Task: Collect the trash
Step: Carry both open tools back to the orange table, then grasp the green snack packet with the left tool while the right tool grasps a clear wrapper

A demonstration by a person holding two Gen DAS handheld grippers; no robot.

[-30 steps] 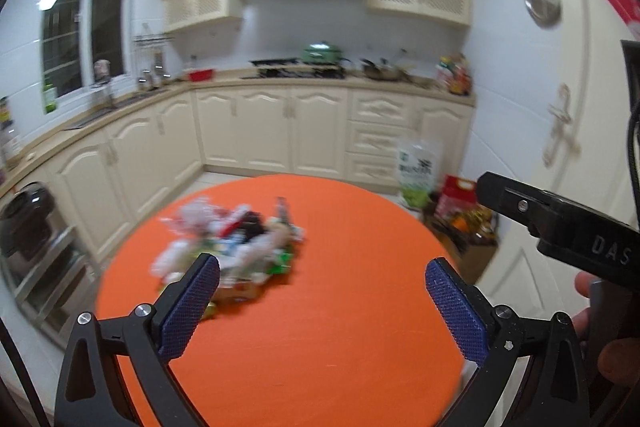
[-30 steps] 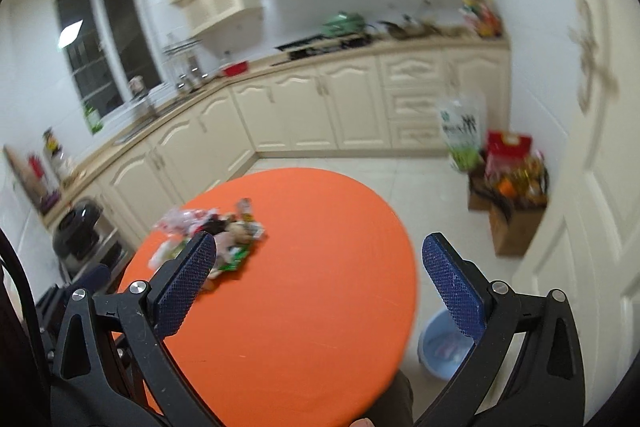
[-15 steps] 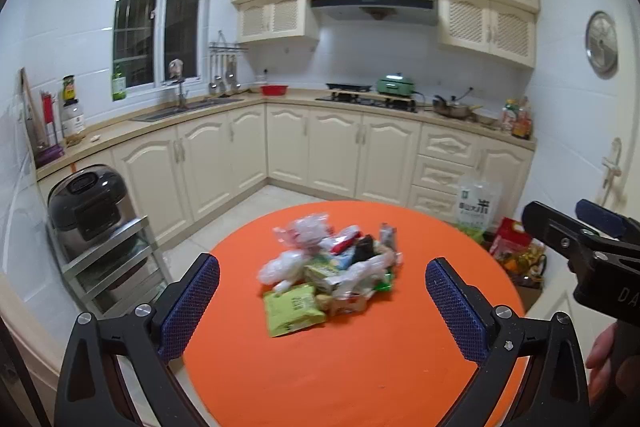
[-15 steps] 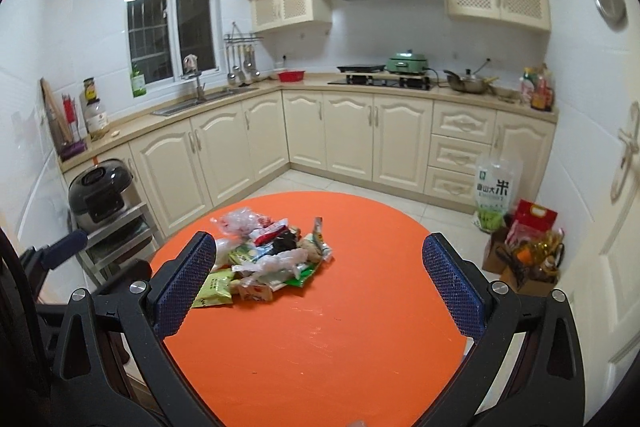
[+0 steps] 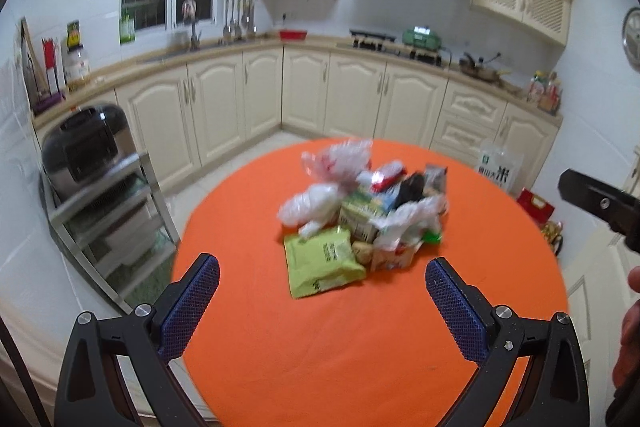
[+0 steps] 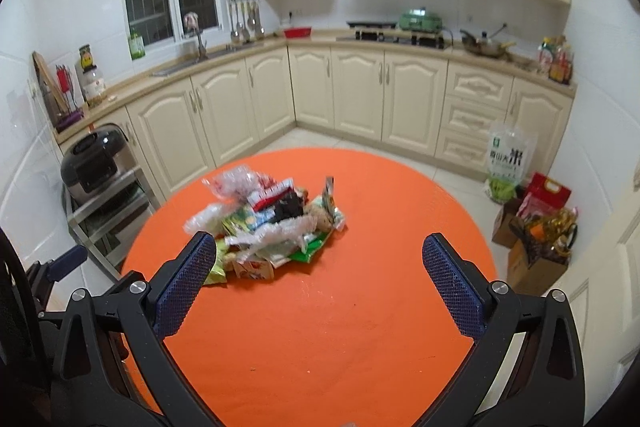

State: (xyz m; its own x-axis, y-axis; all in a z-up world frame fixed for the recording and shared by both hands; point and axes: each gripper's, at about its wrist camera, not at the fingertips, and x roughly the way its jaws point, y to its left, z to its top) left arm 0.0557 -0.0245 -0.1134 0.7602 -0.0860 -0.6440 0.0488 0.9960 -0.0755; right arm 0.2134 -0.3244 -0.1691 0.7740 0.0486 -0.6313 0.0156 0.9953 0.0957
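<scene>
Kitchen table (image 5: 360,347), frame centre: trash pile (image 5: 360,215) untouched. You hold left gripper (image 5: 320,301) and right gripper (image 6: 318,279) back, jaws spread wide, empty, likely lining up a first pick.

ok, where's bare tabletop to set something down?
Bare orange table between the trash pile and both open grippers, left gripper, right gripper; also right of the pile toward the edge. Crowded: centre-left, where wrappers and bags overlap.

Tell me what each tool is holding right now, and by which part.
Nothing is held. The left tool and the right tool are both open, with only air between their fingers, short of the trash pile on the orange table.
</scene>
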